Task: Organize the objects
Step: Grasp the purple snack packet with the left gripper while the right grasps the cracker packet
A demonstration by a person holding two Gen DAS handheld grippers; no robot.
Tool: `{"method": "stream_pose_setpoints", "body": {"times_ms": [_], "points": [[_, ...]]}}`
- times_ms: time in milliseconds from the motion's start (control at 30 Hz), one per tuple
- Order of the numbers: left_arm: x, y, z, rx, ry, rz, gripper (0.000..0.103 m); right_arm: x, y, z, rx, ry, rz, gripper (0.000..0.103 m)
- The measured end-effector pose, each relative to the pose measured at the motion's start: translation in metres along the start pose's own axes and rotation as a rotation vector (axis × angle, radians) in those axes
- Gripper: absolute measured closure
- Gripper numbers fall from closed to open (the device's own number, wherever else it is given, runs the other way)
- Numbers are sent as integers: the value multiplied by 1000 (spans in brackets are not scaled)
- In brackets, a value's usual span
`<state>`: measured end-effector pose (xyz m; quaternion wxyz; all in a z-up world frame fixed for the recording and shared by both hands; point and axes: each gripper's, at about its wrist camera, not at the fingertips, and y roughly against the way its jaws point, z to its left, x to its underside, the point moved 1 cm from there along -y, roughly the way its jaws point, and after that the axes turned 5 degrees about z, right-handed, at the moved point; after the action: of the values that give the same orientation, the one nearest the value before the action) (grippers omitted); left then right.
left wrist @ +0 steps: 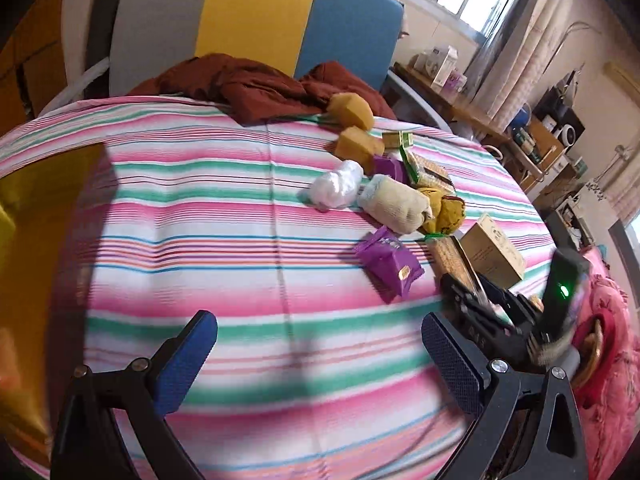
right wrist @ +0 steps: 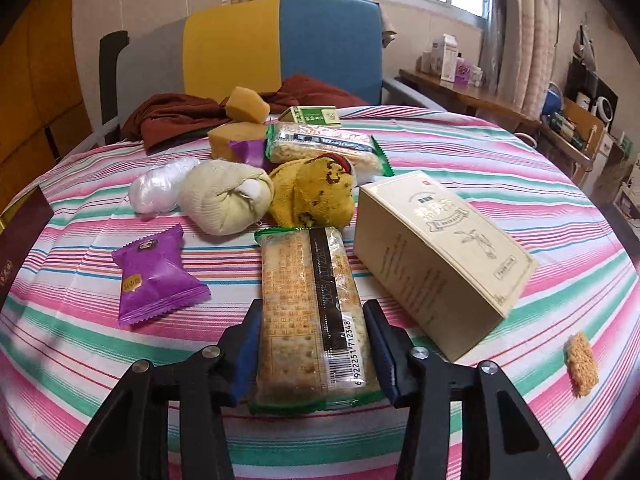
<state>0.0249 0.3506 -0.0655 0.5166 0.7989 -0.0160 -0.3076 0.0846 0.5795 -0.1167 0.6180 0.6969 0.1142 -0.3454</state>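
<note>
My right gripper [right wrist: 312,316] is shut on a long cracker pack [right wrist: 308,280] lying on the striped bedsheet [right wrist: 480,152], one pad against each long side near its barcode end. Around it lie a purple sachet [right wrist: 154,276], a beige box [right wrist: 440,256], a cream rolled sock [right wrist: 224,200], a yellow sock [right wrist: 316,196] and a white plastic ball [right wrist: 156,190]. My left gripper [left wrist: 316,324] hangs open over bare sheet, nothing between its fingers. In the left wrist view the purple sachet [left wrist: 386,260] lies ahead to the right, and the right gripper [left wrist: 480,308] shows at the right edge.
Further back lie two yellow sponges [right wrist: 246,106], a second cracker pack [right wrist: 324,146], a small green box [right wrist: 314,116] and a dark red cloth [right wrist: 180,116]. A loose cracker piece [right wrist: 582,362] lies at the right. A gold box [left wrist: 40,240] stands at the left edge.
</note>
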Motion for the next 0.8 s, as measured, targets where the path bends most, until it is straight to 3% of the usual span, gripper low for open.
{"method": "stream_pose_setpoints", "body": {"times_ms": [167, 433, 600, 733, 800], "points": [[-15, -37, -24, 26, 14, 67, 1, 3, 2, -5, 6, -31, -21, 54], [-34, -69, -46, 21, 60, 105, 5, 5, 2, -9, -6, -61, -36, 54], [-38, -93, -51, 22, 89, 140, 23, 6, 2, -11, -12, -75, -42, 54], [-40, -99, -61, -46, -14, 87, 37, 7, 2, -11, -11, -76, -45, 54], [-39, -98, -59, -45, -38, 63, 39, 7, 2, -11, -11, -76, -47, 54]]}}
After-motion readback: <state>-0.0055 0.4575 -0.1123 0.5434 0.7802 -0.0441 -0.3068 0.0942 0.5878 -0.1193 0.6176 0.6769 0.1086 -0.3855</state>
